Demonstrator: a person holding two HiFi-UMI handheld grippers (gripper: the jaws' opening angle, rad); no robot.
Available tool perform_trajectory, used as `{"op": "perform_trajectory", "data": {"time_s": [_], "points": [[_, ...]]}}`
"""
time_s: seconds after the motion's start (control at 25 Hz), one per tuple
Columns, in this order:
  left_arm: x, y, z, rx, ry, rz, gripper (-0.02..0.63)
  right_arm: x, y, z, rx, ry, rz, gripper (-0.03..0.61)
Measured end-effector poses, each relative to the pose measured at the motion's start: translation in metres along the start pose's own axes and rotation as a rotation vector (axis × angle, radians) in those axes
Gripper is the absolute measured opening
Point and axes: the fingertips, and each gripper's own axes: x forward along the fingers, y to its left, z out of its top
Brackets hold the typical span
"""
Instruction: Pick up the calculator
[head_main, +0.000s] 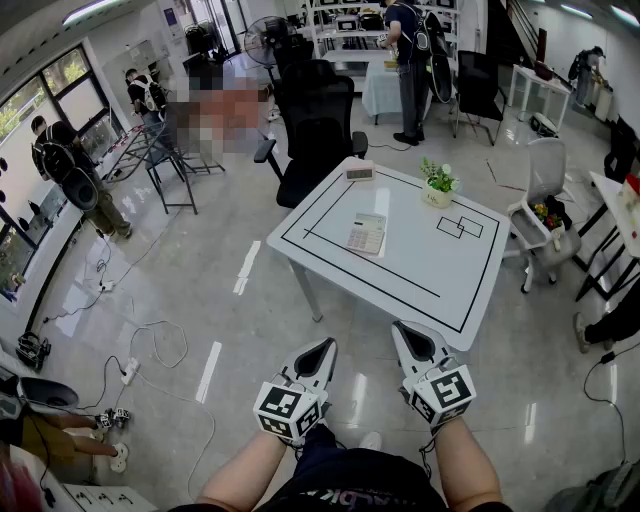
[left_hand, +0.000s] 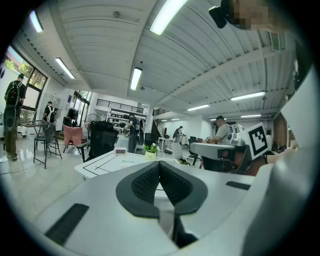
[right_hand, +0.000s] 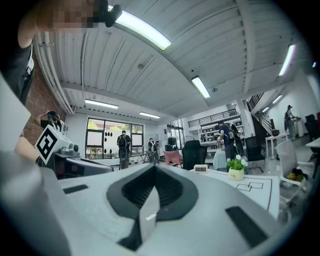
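The calculator (head_main: 366, 234) lies flat near the middle of the white worktop (head_main: 420, 270). A digital clock (head_main: 359, 172) and a potted plant (head_main: 438, 183) stand at the worktop's far side. The left gripper (head_main: 324, 347) and right gripper (head_main: 403, 330) hover off the worktop's near edge, both closed and empty, well apart from the calculator.

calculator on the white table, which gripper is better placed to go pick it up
Right, narrowly. The right gripper sits at the near edge of the white table, while the left gripper hangs over floor. The pale calculator lies ahead between them; both jaws are shut.
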Motion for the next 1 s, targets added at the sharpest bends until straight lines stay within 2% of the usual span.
{"op": "perform_trajectory", "data": {"time_s": [0.4, 0.44, 0.48, 0.52, 0.56, 0.6, 0.64, 1.0], "points": [[0.015, -0.003, 0.006, 0.015, -0.005, 0.0, 0.017, 0.001, -0.014, 0.004, 0.045, -0.041, 0.021, 0.002], [0.017, -0.003, 0.006, 0.017, -0.001, -0.009, 0.047, 0.003, -0.017, 0.005, 0.057, -0.048, 0.021, 0.002], [0.02, -0.002, 0.005, 0.02, 0.005, -0.019, 0.11, 0.004, -0.019, 0.004, 0.075, -0.058, 0.02, 0.002], [0.024, -0.001, 0.004, 0.025, 0.01, -0.028, 0.181, 0.006, -0.022, 0.004, 0.096, -0.072, 0.021, 0.033], [0.028, 0.001, 0.003, 0.03, 0.013, -0.034, 0.261, 0.008, -0.025, 0.004, 0.117, -0.087, 0.023, 0.11], [0.032, 0.004, 0.003, 0.036, 0.014, -0.038, 0.298, 0.012, -0.028, 0.004, 0.134, -0.099, 0.023, 0.194], [0.037, 0.008, 0.003, 0.041, 0.014, -0.042, 0.317, 0.017, -0.032, 0.004, 0.146, -0.104, 0.02, 0.245], [0.082, 0.072, 0.011, 0.045, 0.032, -0.139, 0.334, 0.09, -0.066, -0.001, 0.186, -0.092, -0.081, 0.245]]}}
